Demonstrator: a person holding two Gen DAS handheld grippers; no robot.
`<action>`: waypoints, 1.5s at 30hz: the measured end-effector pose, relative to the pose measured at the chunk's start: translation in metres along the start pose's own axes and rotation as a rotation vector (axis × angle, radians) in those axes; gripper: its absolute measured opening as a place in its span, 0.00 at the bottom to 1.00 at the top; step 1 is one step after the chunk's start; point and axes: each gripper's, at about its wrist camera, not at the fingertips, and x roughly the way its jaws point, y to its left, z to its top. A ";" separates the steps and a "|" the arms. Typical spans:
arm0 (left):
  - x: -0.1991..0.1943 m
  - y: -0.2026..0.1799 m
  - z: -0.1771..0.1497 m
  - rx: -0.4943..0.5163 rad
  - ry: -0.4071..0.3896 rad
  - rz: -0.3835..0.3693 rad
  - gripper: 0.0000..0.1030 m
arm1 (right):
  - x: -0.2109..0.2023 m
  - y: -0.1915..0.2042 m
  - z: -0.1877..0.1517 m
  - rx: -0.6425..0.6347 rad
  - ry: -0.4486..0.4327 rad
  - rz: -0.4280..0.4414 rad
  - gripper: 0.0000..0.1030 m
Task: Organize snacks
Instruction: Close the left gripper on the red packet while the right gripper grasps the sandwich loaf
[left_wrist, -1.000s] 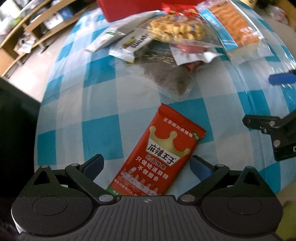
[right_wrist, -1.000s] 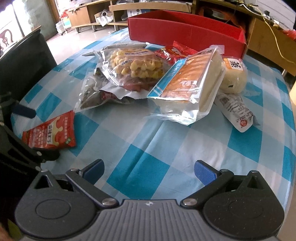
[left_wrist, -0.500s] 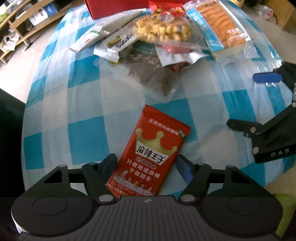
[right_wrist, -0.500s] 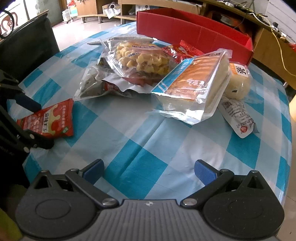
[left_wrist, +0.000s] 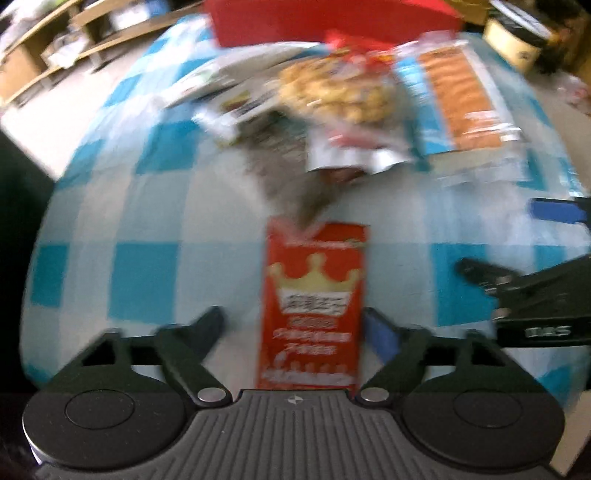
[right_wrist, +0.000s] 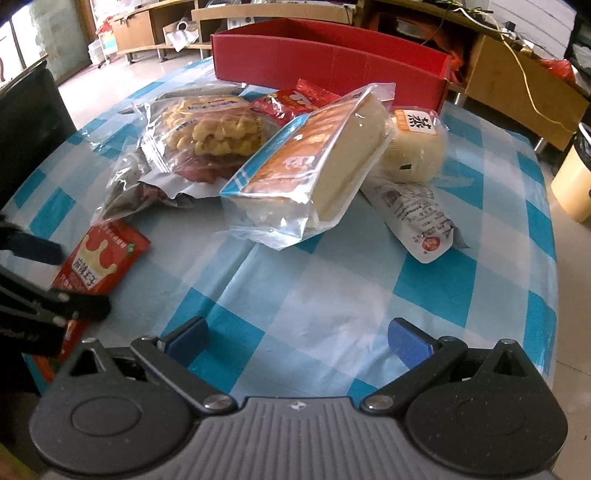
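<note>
Left claw (left_wrist: 295, 325) is straddling the flat red foil snack packet with gold crown (left_wrist: 314, 306) on the checked counter (left_wrist: 147, 206) — jaws half-open, not gripping — centre it, pinch flat; right claw (right_wrist: 295, 334) idling wide.

Tablecloth (right_wrist: 436, 284): blue-and-white check, smooth with a slight sheen, creased like thin plastic sheet. Red spicy-strip packet (left_wrist: 314, 306): glossy printed film. Bread bag (right_wrist: 314, 166): clear shiny plastic, crinkled. Twisted-pastry bag (right_wrist: 207, 133): clear film, silvery foil edge. Red box (right_wrist: 332, 59): matt cardboard. Right gripper (right_wrist: 295, 334): matt black plastic, ribbed grey body, 2 bare metal pivots.
</note>
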 end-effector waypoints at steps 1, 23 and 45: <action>0.000 0.007 -0.004 -0.017 0.001 0.003 0.94 | 0.000 0.000 -0.002 0.000 -0.012 -0.005 1.00; -0.030 0.018 -0.003 -0.205 -0.074 -0.141 0.52 | -0.050 -0.030 0.023 0.131 -0.168 -0.034 0.88; -0.022 -0.002 0.010 -0.187 -0.041 -0.206 0.83 | 0.021 -0.004 0.111 0.084 0.012 -0.173 0.91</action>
